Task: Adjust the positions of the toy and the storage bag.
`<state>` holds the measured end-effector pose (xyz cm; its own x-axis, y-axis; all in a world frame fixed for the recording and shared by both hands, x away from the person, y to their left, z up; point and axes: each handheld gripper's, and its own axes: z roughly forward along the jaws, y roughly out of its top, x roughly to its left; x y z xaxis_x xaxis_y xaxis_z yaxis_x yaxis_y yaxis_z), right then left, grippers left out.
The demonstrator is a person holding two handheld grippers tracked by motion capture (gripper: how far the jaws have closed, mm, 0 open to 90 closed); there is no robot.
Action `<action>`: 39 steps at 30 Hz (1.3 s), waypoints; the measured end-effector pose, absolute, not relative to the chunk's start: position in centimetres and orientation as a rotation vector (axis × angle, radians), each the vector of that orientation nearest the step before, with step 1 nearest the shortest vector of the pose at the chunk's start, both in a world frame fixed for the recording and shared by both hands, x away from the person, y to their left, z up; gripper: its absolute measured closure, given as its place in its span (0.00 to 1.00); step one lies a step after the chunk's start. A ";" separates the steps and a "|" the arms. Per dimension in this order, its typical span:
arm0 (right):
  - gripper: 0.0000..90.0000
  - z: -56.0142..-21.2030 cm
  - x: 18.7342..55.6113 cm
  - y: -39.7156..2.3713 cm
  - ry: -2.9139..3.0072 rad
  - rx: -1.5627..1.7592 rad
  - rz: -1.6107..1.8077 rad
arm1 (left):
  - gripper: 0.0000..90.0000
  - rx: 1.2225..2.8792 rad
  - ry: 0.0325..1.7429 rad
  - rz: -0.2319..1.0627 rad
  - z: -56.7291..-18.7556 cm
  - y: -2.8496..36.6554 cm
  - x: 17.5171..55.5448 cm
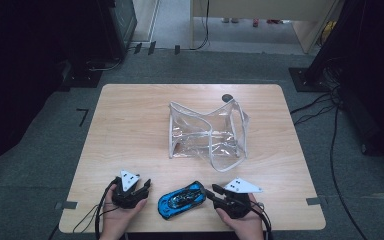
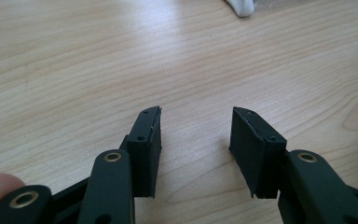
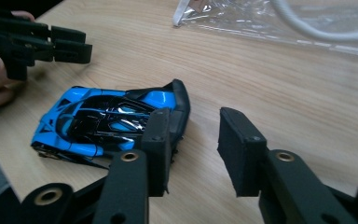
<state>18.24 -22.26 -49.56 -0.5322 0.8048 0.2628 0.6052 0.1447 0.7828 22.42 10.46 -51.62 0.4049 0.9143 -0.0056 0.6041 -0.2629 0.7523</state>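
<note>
On the near edge of the wooden table, the left gripper rests with its jaws partly open and nothing between them. Just right of it lies the blue toy car, untouched. The right gripper sits beside the car's rear, jaws apart and empty. This looks like the approach to a pick-up; next, those jaws must straddle the car before it can go toward the clear plastic bag beyond.

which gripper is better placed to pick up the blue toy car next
Right, probably. The right gripper has open jaws, one already beside the blue toy car at its rear. The left gripper is open too but faces bare table, with the car off to its side in the high view.
</note>
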 end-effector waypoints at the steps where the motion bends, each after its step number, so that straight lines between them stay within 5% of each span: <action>1: 0.76 -49.6 18.2 -21.9 2.202 1.395 1.322 | 0.60 1.979 1.288 0.577 -51.6 10.5 22.4; 10: 0.74 -50.3 18.6 -20.7 2.188 1.553 1.328 | 0.59 1.977 1.273 0.579 -51.7 10.4 22.5; 16: 0.85 -50.3 18.2 -19.7 2.132 1.514 1.232 | 0.58 1.980 1.268 0.581 -51.8 10.4 22.5; 39: 0.87 -50.1 19.1 -24.0 2.018 1.560 1.110 | 0.56 1.982 1.256 0.574 -51.8 10.4 22.5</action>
